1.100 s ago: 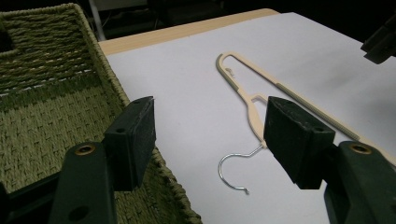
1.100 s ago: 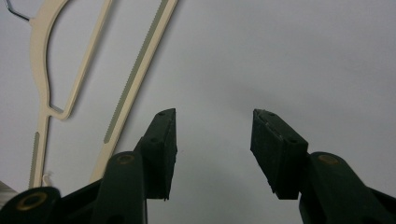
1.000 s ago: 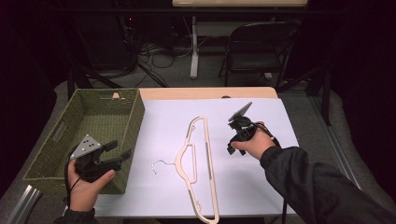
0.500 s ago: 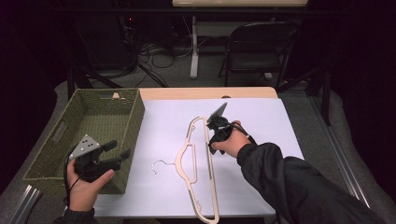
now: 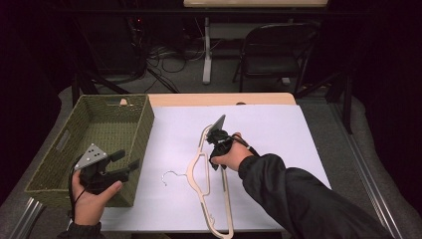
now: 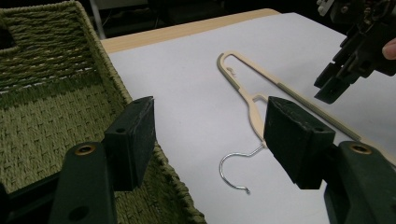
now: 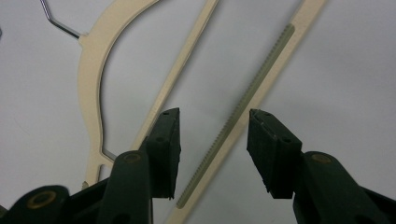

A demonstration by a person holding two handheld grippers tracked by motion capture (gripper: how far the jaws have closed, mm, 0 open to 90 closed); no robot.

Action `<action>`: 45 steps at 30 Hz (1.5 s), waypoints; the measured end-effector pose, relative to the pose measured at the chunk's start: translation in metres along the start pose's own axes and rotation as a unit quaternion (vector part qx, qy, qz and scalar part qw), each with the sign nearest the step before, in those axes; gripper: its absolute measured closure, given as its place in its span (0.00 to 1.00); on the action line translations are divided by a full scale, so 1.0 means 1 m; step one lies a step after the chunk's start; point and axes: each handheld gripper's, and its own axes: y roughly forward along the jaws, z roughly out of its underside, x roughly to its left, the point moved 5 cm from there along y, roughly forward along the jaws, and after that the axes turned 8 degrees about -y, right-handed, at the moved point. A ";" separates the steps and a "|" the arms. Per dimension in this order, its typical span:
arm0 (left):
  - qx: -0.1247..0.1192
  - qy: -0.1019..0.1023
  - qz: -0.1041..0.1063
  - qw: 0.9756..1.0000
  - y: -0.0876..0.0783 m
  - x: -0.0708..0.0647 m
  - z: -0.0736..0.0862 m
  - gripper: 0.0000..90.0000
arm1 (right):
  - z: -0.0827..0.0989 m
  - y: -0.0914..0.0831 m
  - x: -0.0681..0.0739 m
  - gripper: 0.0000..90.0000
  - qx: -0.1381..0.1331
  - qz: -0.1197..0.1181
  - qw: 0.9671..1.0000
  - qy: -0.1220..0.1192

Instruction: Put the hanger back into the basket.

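Cream plastic hanger (image 5: pixel 206 177) flat on the white sheet (image 5: pixel 278 134) over the bench, long bar running from near edge toward far edge, wire hook toward the green woven basket (image 5: pixel 107 134). Right tongs (image 5: pixel 215 135) directly above the bar; left tongs (image 5: pixel 122 164) well apart, at the basket wall. Dark room, folding chair (image 5: pixel 271 55) behind.

Left tongs' camera: pads (image 6: pixel 135 135) spread wide, empty, hanger (image 6: pixel 252 100) ahead.

Right tongs' camera: ribbed bar (image 7: pixel 243 116) between parted pads (image 7: pixel 168 144), just narrowed, not yet pinched.

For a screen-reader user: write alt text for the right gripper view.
Open right gripper with two black jaws poised just above the ribbed bottom bar of a cream plastic clothes hanger, which lies flat on white paper.
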 end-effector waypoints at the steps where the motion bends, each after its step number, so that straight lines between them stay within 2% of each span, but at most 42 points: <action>1: 0.000 0.001 0.000 1.000 0.000 0.000 0.000 0.38 | 0.000 0.000 -0.001 0.60 0.029 -0.001 0.999 -0.018; 2: 0.000 0.001 0.000 1.000 0.000 0.000 0.000 0.38 | 0.000 0.000 0.000 0.60 0.036 0.002 0.999 -0.016; 5: 0.000 0.001 -0.001 1.000 0.000 0.001 0.000 0.38 | -0.001 0.004 0.003 0.61 0.032 -0.006 0.999 -0.014; 6: 0.000 -0.001 -0.001 1.000 0.000 0.001 0.000 0.38 | 0.000 0.004 0.003 0.61 0.050 -0.002 0.999 -0.017; 7: 0.000 -0.001 -0.002 1.000 0.000 0.001 0.000 0.38 | -0.003 0.012 0.005 0.61 0.003 -0.010 1.000 -0.007; 8: 0.000 -0.002 -0.001 1.000 0.000 0.001 0.000 0.38 | -0.003 0.012 0.005 0.61 0.003 -0.010 1.000 -0.007; 9: 0.000 -0.002 -0.001 1.000 0.000 0.001 0.000 0.38 | -0.001 0.006 0.006 0.61 0.074 -0.002 0.997 -0.022; 10: 0.000 -0.001 -0.001 1.000 0.000 0.001 0.000 0.38 | -0.001 0.006 0.006 0.61 0.074 -0.002 0.997 -0.022; 11: 0.000 -0.001 -0.001 1.000 0.000 0.001 0.000 0.38 | -0.005 0.020 0.013 0.61 0.010 -0.014 1.000 0.003; 12: 0.000 -0.001 -0.001 1.000 0.000 0.001 0.000 0.38 | -0.004 0.016 0.011 0.61 0.055 -0.005 0.998 -0.021; 13: 0.000 -0.001 -0.001 1.000 0.000 0.001 0.000 0.38 | -0.005 0.020 0.013 0.61 0.040 -0.012 0.999 -0.021; 16: 0.000 -0.002 -0.001 1.000 0.000 0.001 0.001 0.38 | -0.006 0.023 0.016 0.61 0.040 -0.013 0.999 -0.026; 17: 0.001 -0.002 0.000 1.000 0.001 0.001 0.001 0.38 | -0.004 0.013 0.015 0.61 0.119 -0.002 0.992 -0.044; 18: 0.001 -0.002 -0.001 1.000 0.001 0.001 0.001 0.38 | -0.007 0.026 0.019 0.61 0.042 -0.016 0.999 -0.027; 19: 0.001 -0.002 -0.001 1.000 0.000 0.001 0.001 0.38 | -0.007 0.031 0.023 0.61 0.024 -0.014 1.000 -0.014; 20: 0.001 -0.002 -0.001 1.000 0.000 0.001 0.001 0.38 | -0.007 0.031 0.023 0.61 0.024 -0.014 1.000 -0.014; 21: 0.000 -0.002 0.000 1.000 0.000 0.001 0.000 0.38 | -0.007 0.030 0.022 0.61 0.042 -0.014 0.999 -0.029; 26: 0.000 -0.003 0.000 1.000 0.000 0.002 0.001 0.38 | -0.009 0.034 0.026 0.58 0.045 -0.015 0.998 -0.031; 27: 0.001 -0.002 0.001 1.000 0.000 0.002 0.001 0.38 | -0.010 0.035 0.027 0.57 0.051 -0.012 0.998 -0.037; 28: 0.001 -0.002 0.000 1.000 0.000 0.002 0.001 0.38 | -0.010 0.036 0.029 0.57 0.051 -0.009 0.998 -0.028; 29: 0.001 -0.002 0.000 1.000 0.000 0.002 0.001 0.38 | -0.010 0.034 0.027 0.57 0.070 -0.010 0.996 -0.050; 30: 0.001 -0.002 0.001 1.000 0.000 0.002 0.001 0.38 | -0.010 0.034 0.027 0.57 0.070 -0.010 0.996 -0.050; 31: 0.001 -0.002 0.001 1.000 0.000 0.002 0.001 0.38 | -0.010 0.038 0.030 0.56 0.053 -0.012 0.998 -0.038; 33: 0.000 -0.003 0.001 1.000 0.000 0.002 0.001 0.38 | -0.010 0.040 0.031 0.56 0.051 -0.006 0.998 -0.040; 35: 0.000 -0.004 0.001 1.000 0.000 0.002 0.001 0.38 | -0.010 0.041 0.031 0.56 0.051 -0.005 0.998 -0.039; 36: 0.001 -0.004 0.001 1.000 0.000 0.002 0.001 0.38 | -0.010 0.039 0.031 0.57 0.066 -0.008 0.996 -0.051; 37: 0.001 -0.004 0.001 1.000 0.000 0.002 0.001 0.38 | -0.009 0.040 0.031 0.57 0.068 -0.004 0.996 -0.048; 38: 0.001 -0.004 0.002 1.000 0.001 0.002 0.001 0.38 | -0.009 0.041 0.033 0.57 0.062 -0.011 0.997 -0.041; 40: 0.001 -0.005 0.002 1.000 0.001 0.002 0.001 0.38 | -0.010 0.042 0.033 0.57 0.060 -0.001 0.997 -0.045; 45: 0.001 -0.005 0.002 1.000 0.001 0.002 0.001 0.38 | -0.010 0.042 0.033 0.61 0.059 0.002 0.997 -0.042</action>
